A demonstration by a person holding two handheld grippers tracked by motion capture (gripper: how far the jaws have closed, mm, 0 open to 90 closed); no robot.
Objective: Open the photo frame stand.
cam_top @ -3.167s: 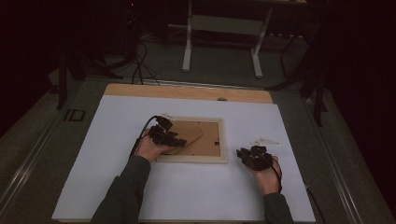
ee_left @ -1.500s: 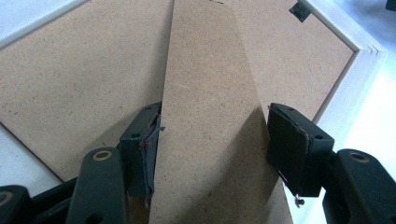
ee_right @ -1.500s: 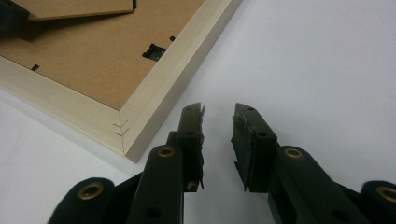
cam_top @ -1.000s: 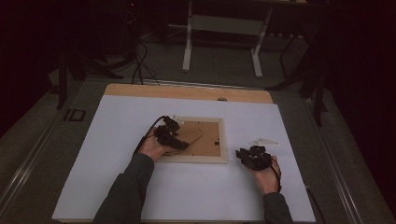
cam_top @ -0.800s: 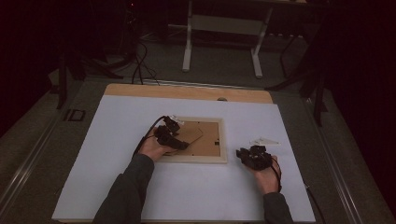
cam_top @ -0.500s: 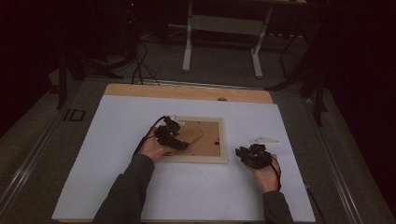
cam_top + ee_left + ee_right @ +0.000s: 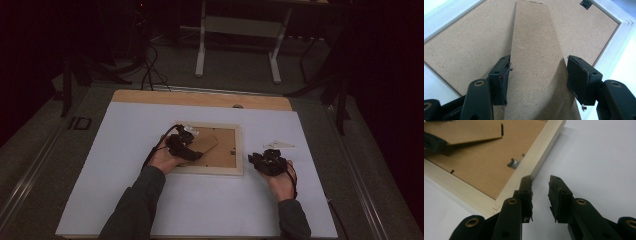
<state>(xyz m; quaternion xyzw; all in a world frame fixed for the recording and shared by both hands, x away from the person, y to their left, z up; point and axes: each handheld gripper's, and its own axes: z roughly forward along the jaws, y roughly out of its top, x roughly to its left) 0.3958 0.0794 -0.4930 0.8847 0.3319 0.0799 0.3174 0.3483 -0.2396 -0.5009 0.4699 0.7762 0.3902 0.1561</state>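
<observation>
The left tongs (image 7: 536,75) are straddling, jaws apart, the fibreboard easel stand (image 7: 536,50) of the face-down picture frame (image 7: 235,170) mid-bench, while the right tongs (image 7: 540,195) are hovering open and empty beside its rim; next comes closing on the stand.

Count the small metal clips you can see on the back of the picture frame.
2. One clip sits by the pale wooden edge nearest the right gripper; another sits at the backing's far corner, past the stand flap. Others may be hidden.
</observation>
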